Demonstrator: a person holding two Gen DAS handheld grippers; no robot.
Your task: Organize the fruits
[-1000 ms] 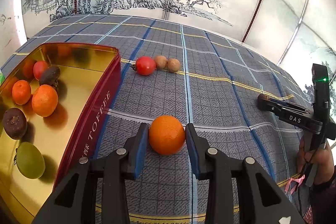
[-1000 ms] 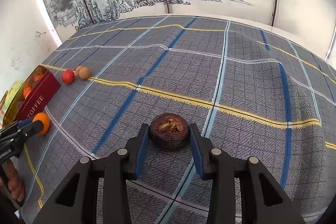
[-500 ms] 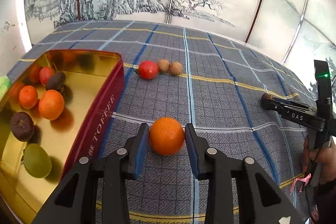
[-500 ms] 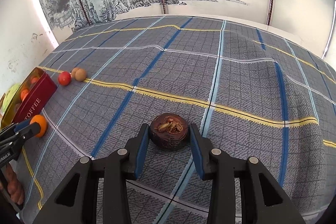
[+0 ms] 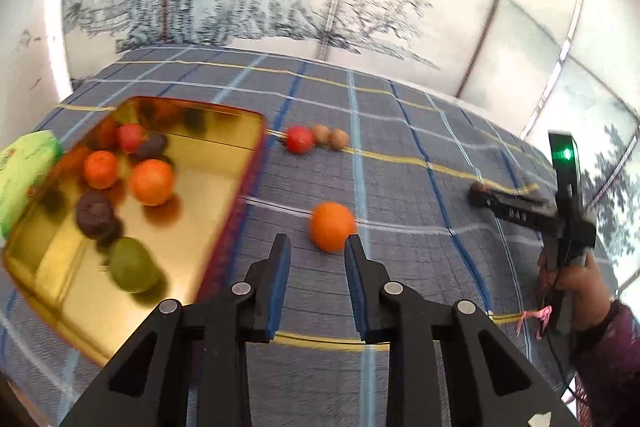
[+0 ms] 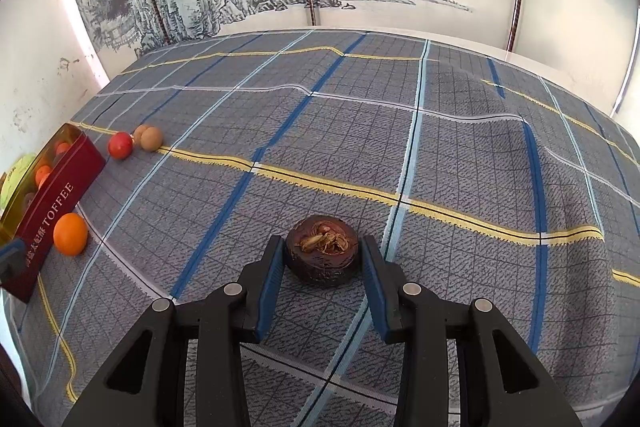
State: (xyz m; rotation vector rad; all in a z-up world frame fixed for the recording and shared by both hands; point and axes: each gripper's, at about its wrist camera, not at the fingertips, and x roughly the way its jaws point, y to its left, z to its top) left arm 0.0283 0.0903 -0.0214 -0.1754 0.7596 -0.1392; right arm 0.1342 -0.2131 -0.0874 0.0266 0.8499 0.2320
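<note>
Left wrist view: the orange (image 5: 332, 227) lies on the plaid cloth (image 5: 408, 171) just beyond the left gripper (image 5: 317, 242), whose jaws have just been closing, with nothing between them. To seat it, I would reopen, straddle its widest part, then squeeze before carrying it to the toffee tin (image 5: 240, 203) beside it. The right gripper (image 6: 322, 242) brackets a dark fruit (image 6: 322, 259); whether its pads press I cannot tell.

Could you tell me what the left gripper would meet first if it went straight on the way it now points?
Most likely the round orange fruit, just ahead of the left gripper, slightly right of centre. Its jaws have just been closing, with nothing between them.
</note>
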